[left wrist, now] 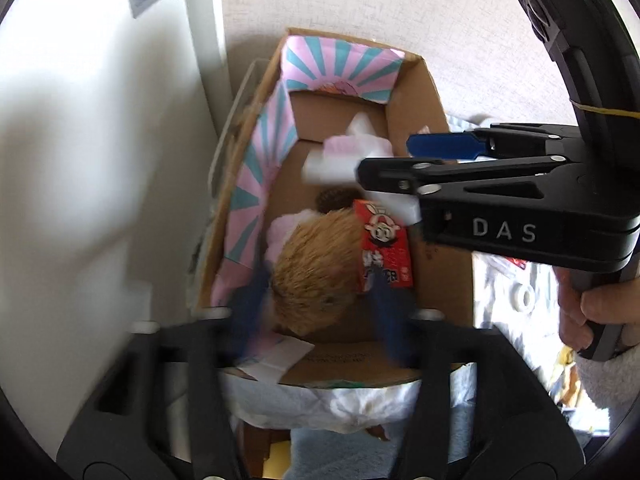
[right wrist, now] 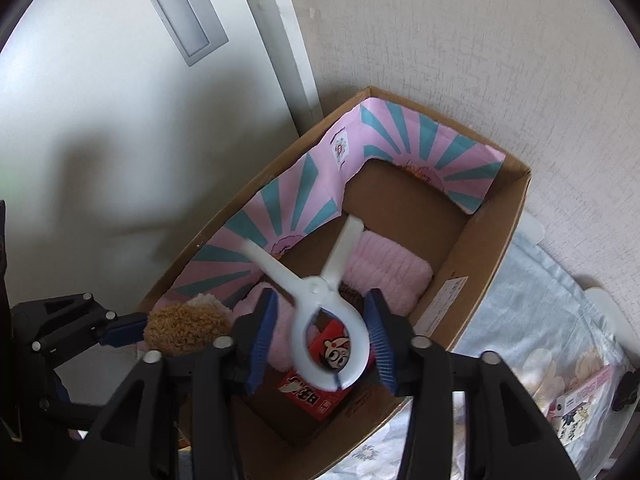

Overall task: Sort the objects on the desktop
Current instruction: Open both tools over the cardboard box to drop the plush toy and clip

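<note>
The open brown cardboard box [right wrist: 484,264] (pink-and-teal paper lining two walls) holds a fluffy tan plush toy [left wrist: 316,264], a red cartoon-printed carton [left wrist: 386,248] and pink fuzzy cloth [right wrist: 384,264]. The left hand-held gripper [left wrist: 320,308] gapes wide around the plush. The right hand-held gripper [right wrist: 322,344] stands part-open around a white plastic clip [right wrist: 320,304], pads apart from it.

A pale textured wall [right wrist: 460,40] fills the right wrist view from 12 to 2 o'clock. At 11 o'clock stands a smooth white door [right wrist: 100,120] with a narrow grey inset panel [right wrist: 180,12], its white frame [right wrist: 280,40] meeting the wall. Soft daylight falls across both, with a dim shadow at 9 o'clock. A light-blue floral cloth [right wrist: 532,320] lies at 4 o'clock
</note>
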Demonstrator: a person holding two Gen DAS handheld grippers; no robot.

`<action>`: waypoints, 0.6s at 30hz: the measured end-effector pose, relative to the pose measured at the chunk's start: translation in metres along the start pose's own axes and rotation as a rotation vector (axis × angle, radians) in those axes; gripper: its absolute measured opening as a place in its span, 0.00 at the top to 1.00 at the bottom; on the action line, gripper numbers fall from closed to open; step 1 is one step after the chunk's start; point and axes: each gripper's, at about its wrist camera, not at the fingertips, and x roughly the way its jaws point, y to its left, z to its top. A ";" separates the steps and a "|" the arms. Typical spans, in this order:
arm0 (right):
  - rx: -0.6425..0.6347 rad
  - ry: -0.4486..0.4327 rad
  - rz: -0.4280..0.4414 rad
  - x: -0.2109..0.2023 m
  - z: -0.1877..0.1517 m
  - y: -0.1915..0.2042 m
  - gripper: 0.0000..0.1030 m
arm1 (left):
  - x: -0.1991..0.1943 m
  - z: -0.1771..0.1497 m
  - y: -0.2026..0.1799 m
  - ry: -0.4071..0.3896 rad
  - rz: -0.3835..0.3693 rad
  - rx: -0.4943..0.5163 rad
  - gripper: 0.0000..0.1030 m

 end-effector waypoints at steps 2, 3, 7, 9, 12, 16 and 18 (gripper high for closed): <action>0.030 -0.039 -0.034 -0.008 0.001 -0.003 0.34 | -0.008 0.001 -0.004 -0.040 -0.016 0.008 0.01; 0.046 -0.060 -0.036 -0.014 0.002 -0.005 0.29 | -0.014 0.001 -0.006 -0.062 -0.026 0.015 0.01; 0.119 -0.113 0.003 -0.034 0.002 -0.019 0.25 | -0.027 0.004 -0.010 -0.107 -0.015 0.034 0.01; 0.144 -0.127 0.000 -0.041 0.000 -0.024 0.25 | -0.028 0.007 -0.012 -0.111 -0.003 0.036 0.01; 0.167 -0.130 0.001 -0.045 -0.004 -0.028 0.25 | -0.027 0.008 -0.011 -0.098 -0.007 0.017 0.01; 0.168 -0.136 -0.029 -0.054 -0.009 -0.028 0.25 | -0.031 0.005 -0.013 -0.098 -0.020 0.012 0.01; 0.163 -0.139 -0.046 -0.058 -0.012 -0.027 0.25 | -0.034 0.003 -0.015 -0.103 -0.013 0.021 0.01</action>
